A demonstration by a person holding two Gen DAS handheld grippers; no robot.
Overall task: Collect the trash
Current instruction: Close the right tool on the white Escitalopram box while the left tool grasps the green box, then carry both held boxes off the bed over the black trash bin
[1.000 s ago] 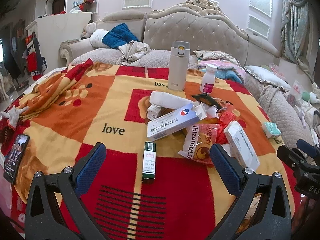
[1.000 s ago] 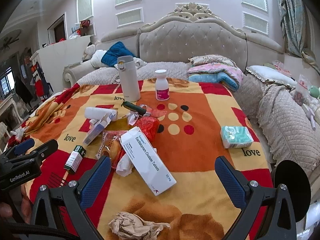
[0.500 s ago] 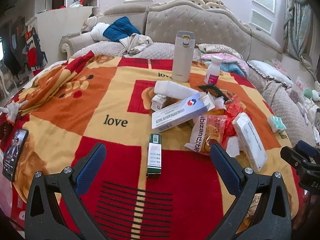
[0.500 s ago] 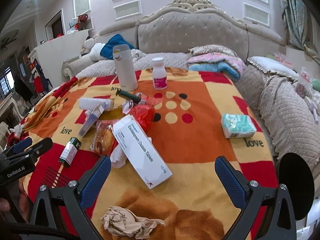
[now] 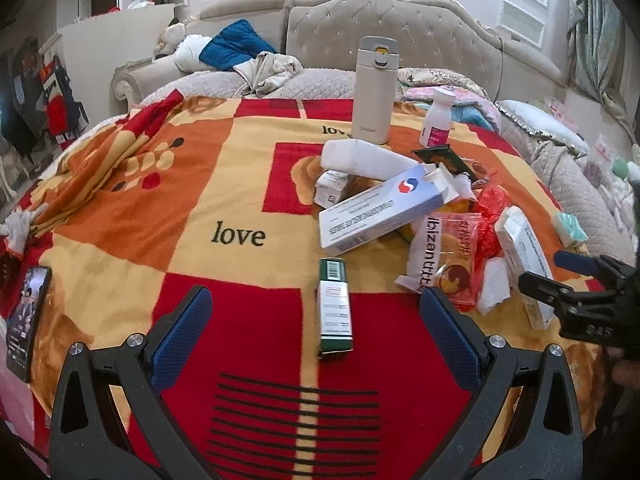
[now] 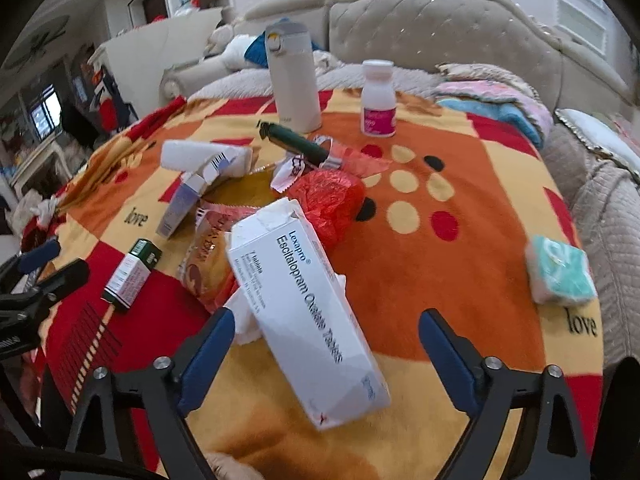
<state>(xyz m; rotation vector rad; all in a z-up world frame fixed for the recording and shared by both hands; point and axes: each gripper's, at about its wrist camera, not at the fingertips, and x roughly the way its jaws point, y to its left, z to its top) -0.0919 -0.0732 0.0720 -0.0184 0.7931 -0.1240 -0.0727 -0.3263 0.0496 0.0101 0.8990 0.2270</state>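
The right gripper [image 6: 324, 354], jaws closing and not yet pressing, straddles the white Lexapro box [image 6: 308, 312]. Left of that box, the left gripper [image 5: 316, 344] gapes around the green box [image 5: 335, 314].

1. The small white carton [image 5: 332, 188] in the left wrist view lies half buried under the white roll [image 5: 360, 158] and the blue-and-white box [image 5: 380, 210]; its print is too small to read.
2. The snack packet [image 6: 212, 268] is partly covered by the white tablet box [image 6: 304, 312] in the right wrist view, so its label shows only in part.
3. A crumpled pale thing [image 6: 228, 466] is cut off by the bottom edge there; what it is cannot be told.
4. The phone [image 5: 26, 320] sits near the left edge, its screen too distorted to read.
5. The tissue [image 6: 244, 320] is mostly hidden beneath the tablet box.
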